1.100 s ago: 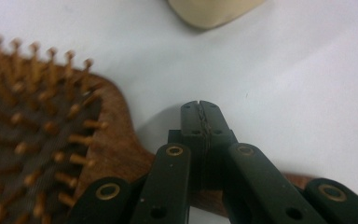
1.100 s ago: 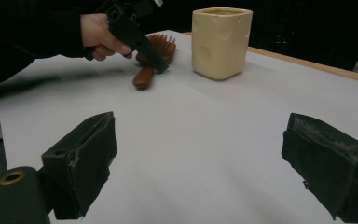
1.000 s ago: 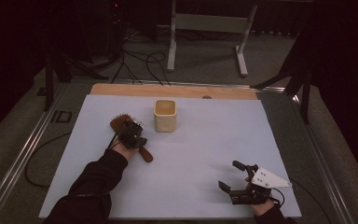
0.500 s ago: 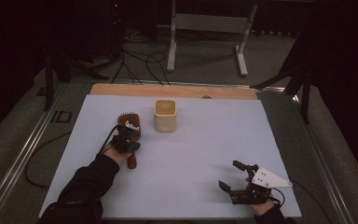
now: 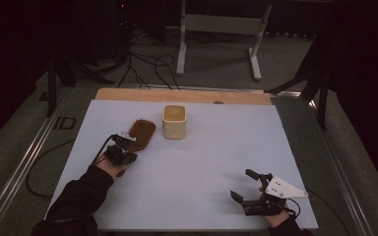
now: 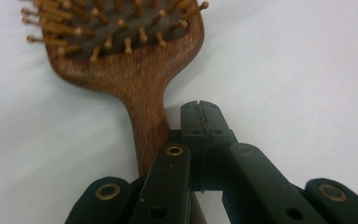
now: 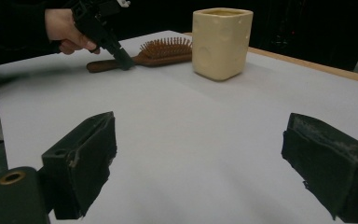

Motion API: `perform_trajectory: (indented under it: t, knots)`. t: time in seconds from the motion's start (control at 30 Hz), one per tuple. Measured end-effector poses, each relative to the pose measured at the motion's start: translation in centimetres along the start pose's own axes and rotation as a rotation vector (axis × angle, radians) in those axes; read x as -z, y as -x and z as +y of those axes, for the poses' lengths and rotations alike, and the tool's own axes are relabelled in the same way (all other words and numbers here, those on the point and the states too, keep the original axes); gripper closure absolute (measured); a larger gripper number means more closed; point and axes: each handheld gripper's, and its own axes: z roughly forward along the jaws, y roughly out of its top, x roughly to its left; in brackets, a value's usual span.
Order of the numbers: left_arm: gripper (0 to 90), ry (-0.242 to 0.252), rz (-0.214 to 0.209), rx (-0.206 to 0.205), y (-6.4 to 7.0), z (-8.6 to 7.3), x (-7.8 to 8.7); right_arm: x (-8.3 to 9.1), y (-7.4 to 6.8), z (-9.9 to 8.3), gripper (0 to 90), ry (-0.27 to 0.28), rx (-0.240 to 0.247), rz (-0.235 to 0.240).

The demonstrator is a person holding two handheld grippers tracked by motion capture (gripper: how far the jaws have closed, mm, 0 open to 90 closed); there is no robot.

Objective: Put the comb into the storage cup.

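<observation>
- Nearest, the right gripper (image 5: 252,189) sits low at the front right of the tabletop (image 5: 211,162), held in a hand at the bottom edge of the high view, a grey three-cornered plate on top of it.
- Its jaws are spread wide with nothing between them; the right gripper view looks out between the two black pads over bare white surface.
- Further in, on the left side, the left gripper (image 5: 127,143) is held by a hand (image 5: 109,166) in a dark sleeve (image 5: 78,196) that comes up from the bottom left.
- Its jaws are pressed together, tip to tip, as the left gripper view shows, and they hold nothing.
- Those closed jaws lie just beside the brush (image 6: 130,65), on the right of its handle in that view; I cannot tell whether they touch the wood.
- The brush is wooden, lying flat on the tabletop with its pins up, its head pointing away from the person and its handle toward the left hand.
- Just beyond and to the right of the brush head stands a cup (image 5: 174,121), cream-coloured, square-sided, upright and open at the top, apart from the brush.
- Well behind it, a strip of bare wood (image 5: 182,96) edges the far side of the tabletop.
</observation>
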Motion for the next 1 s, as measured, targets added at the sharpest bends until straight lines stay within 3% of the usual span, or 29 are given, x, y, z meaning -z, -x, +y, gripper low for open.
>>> perform_trajectory:
  t: [0.5, 0.7, 1.0]
  knots:
    - [90.0, -0.038, 0.028, -0.012, -1.8, -1.0, 1.0, 0.0, 0.0, 0.0, 9.7, -0.002, -0.003, 0.0]
    - [90.0, -0.033, -0.008, -0.04, -2.0, -1.1, 1.7, 0.0, 0.0, 0.0, 9.7, -0.001, -0.002, 0.0]
    - [90.0, -0.063, -0.056, -0.098, -2.2, -1.0, 3.1, 0.0, 0.0, 0.0, 9.7, -0.001, -0.003, 0.0]
